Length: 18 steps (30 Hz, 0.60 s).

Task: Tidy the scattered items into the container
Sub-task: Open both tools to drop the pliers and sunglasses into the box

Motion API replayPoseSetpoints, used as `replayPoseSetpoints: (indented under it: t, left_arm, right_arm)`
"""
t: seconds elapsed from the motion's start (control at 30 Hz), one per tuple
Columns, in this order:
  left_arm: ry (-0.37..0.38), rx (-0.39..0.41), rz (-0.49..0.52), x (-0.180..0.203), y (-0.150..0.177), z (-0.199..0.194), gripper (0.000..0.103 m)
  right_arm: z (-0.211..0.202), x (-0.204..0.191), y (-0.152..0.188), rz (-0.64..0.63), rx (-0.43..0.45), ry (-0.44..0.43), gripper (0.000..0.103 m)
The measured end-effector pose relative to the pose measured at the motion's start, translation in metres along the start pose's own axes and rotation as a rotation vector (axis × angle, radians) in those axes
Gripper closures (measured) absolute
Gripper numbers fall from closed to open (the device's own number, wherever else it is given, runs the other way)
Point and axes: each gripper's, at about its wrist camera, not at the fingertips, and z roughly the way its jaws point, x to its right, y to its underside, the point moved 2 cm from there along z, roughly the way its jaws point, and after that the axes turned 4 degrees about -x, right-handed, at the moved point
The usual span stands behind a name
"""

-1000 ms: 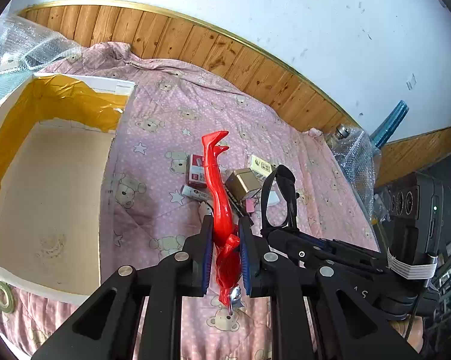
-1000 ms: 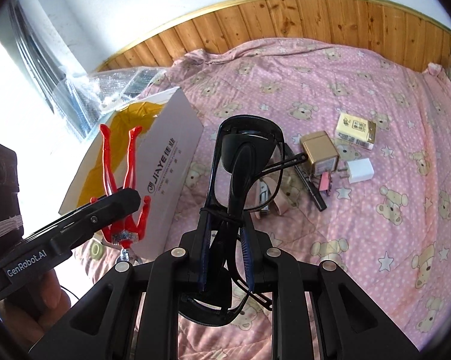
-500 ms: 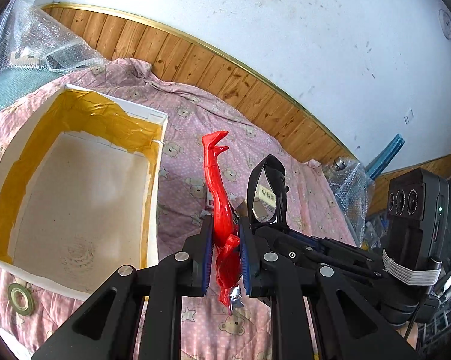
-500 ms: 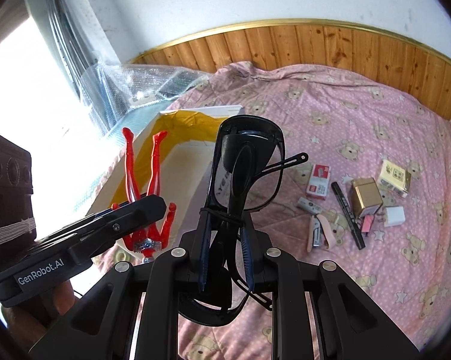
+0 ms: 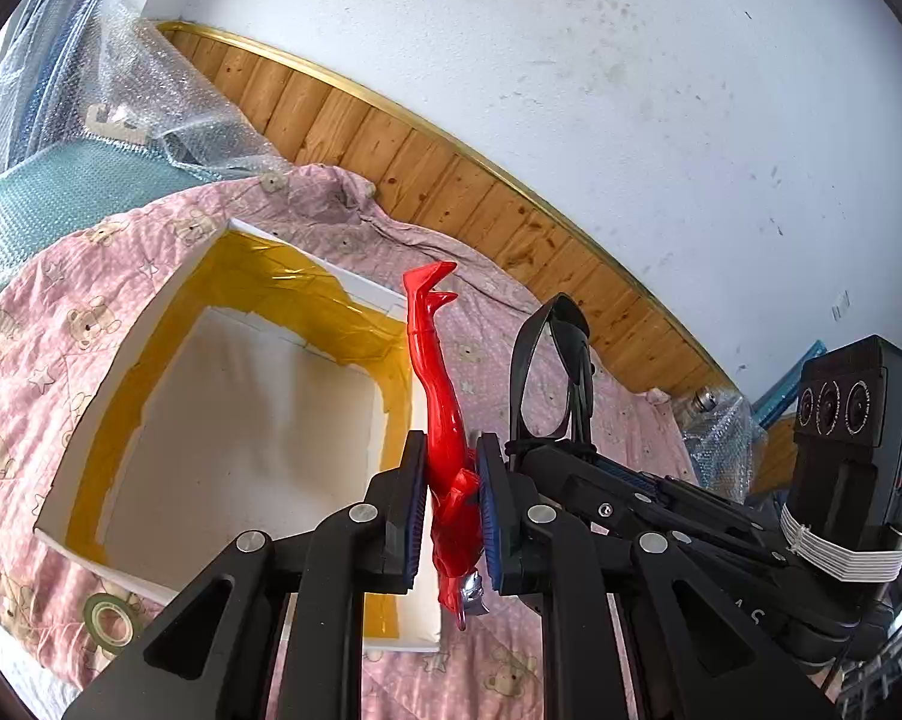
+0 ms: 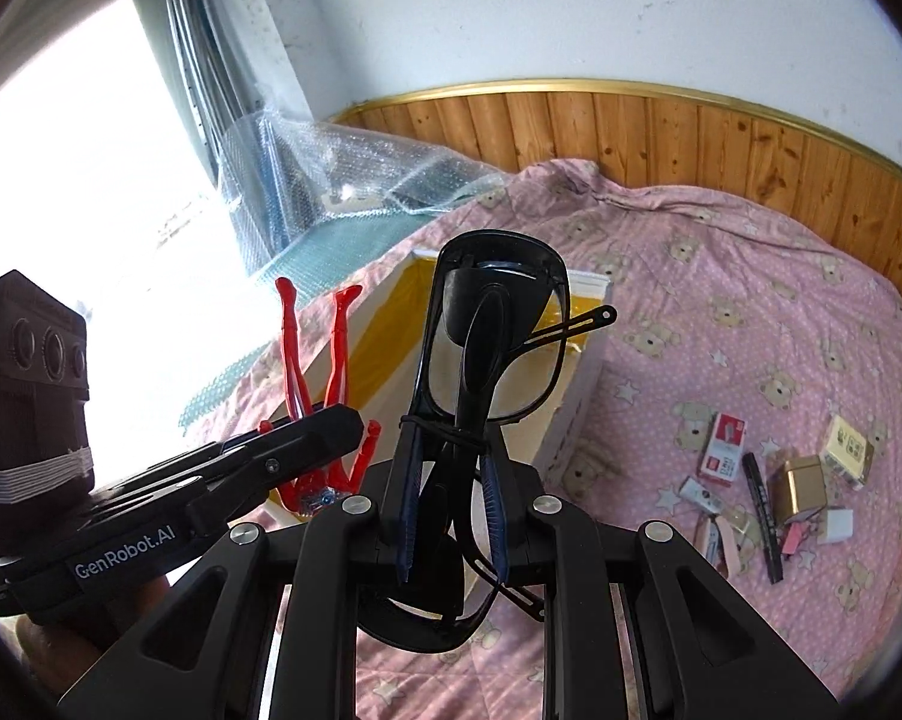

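Clamping a red figure [image 5: 445, 420], the left hand-held gripper [image 5: 449, 510] hangs over the box [image 5: 91, 420].

A pink bedspread [image 6: 721, 276] printed with bears and stars covers the bed beneath wooden wall panelling [image 6: 661, 126] edged in gold trim, with crumpled bubble wrap [image 5: 169, 102] heaped beside a white wall [image 5: 571, 48].

Red figure [image 5: 445, 420] and sunglasses [image 6: 493, 342] carried nearer, over the box [image 5: 91, 420]
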Motion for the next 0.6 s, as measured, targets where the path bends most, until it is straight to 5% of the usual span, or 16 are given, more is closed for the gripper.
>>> replayPoseSetpoints:
  t: [0.23, 0.33, 0.6]
  left_arm:
    - [-0.077, 0.007, -0.058, -0.034, -0.008, 0.006, 0.086]
    - [-0.125, -0.006, -0.101, -0.059, -0.015, 0.022, 0.077]
    - [-0.172, -0.037, -0.198, -0.101, -0.006, 0.021, 0.070]
  right_arm:
    - [0.036, -0.011, -0.013, -0.029, -0.013, -0.020, 0.080]
    - [0.059, -0.008, -0.015, -0.041, -0.039, 0.024, 0.062]
    - [0.061, 0.015, 0.004, 0.036, -0.061, -0.015, 0.062]
